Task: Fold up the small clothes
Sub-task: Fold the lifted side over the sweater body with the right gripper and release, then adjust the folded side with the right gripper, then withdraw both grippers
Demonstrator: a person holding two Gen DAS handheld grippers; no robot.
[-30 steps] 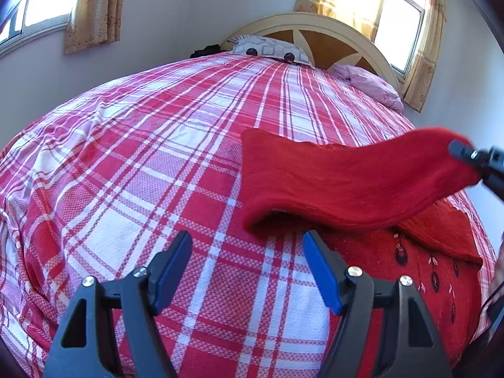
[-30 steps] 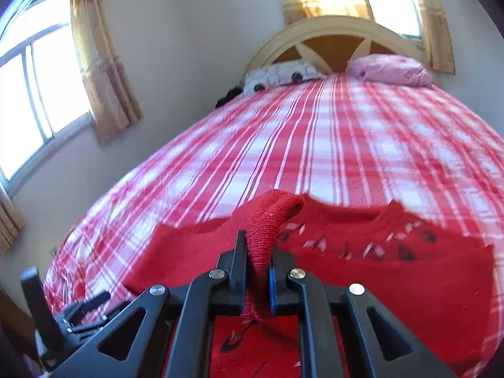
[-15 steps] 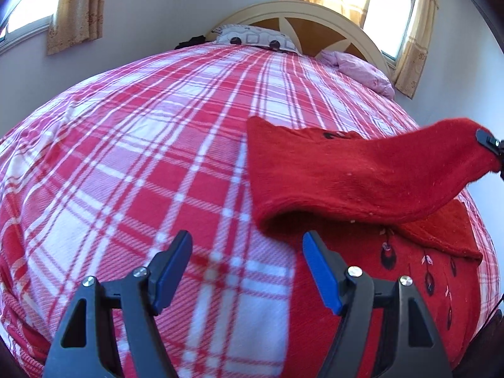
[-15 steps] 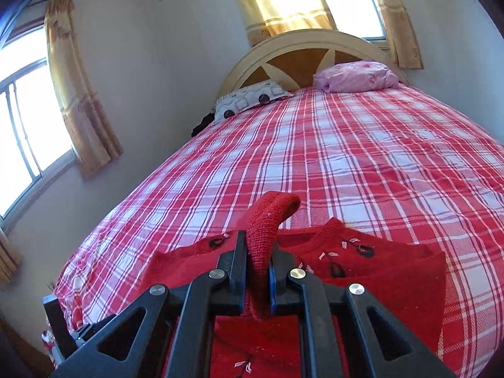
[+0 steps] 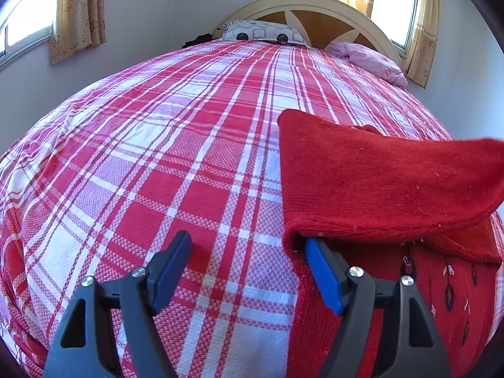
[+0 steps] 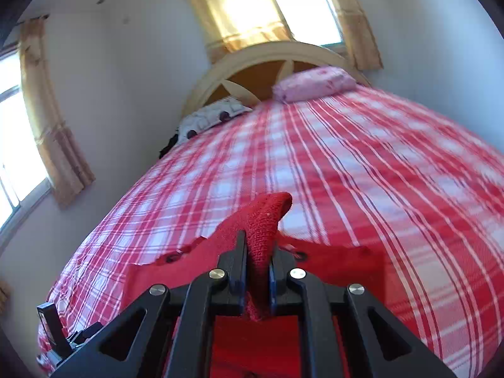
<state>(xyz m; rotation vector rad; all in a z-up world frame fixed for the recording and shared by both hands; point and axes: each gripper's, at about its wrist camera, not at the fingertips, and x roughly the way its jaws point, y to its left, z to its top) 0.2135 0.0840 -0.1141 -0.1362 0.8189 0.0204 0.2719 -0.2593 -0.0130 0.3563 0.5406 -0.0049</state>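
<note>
- Red knit sweater [image 5: 378, 186] lies near the foot end of the bed, on a red-and-white checked bedspread [image 5: 176, 157]; one part of it is lifted and drawn across over the rest, toward the right edge of the left wrist view.
- Small dark and white motifs show on the flat front of the sweater, low at the right of that view.
- Left gripper [image 5: 247, 267] stands released, its blue-padded fingers [image 5: 171, 264] spread wide with only bedspread between them; the right finger's tip sits just under the folded left edge of the sweater, and whether it touches the knit cannot be told.
- Right gripper [image 6: 256, 271] is clenched on a bunched fold of the sweater [image 6: 261, 223], which rises in a hump above the fingers; more red cloth spreads flat below and to both sides.
- Bedspread in the right wrist view is blurred.
- Part of the left gripper's black body shows at the lower left corner of the right wrist view.
- At the head of the bed a cream arched headboard [image 5: 318, 9] has brown panels; against it lie a white patterned pillow [image 5: 261, 31] and a pink pillow [image 5: 368, 60].
- Yellow-tan curtains [image 5: 78, 9] hang at bright windows on two walls.
</note>
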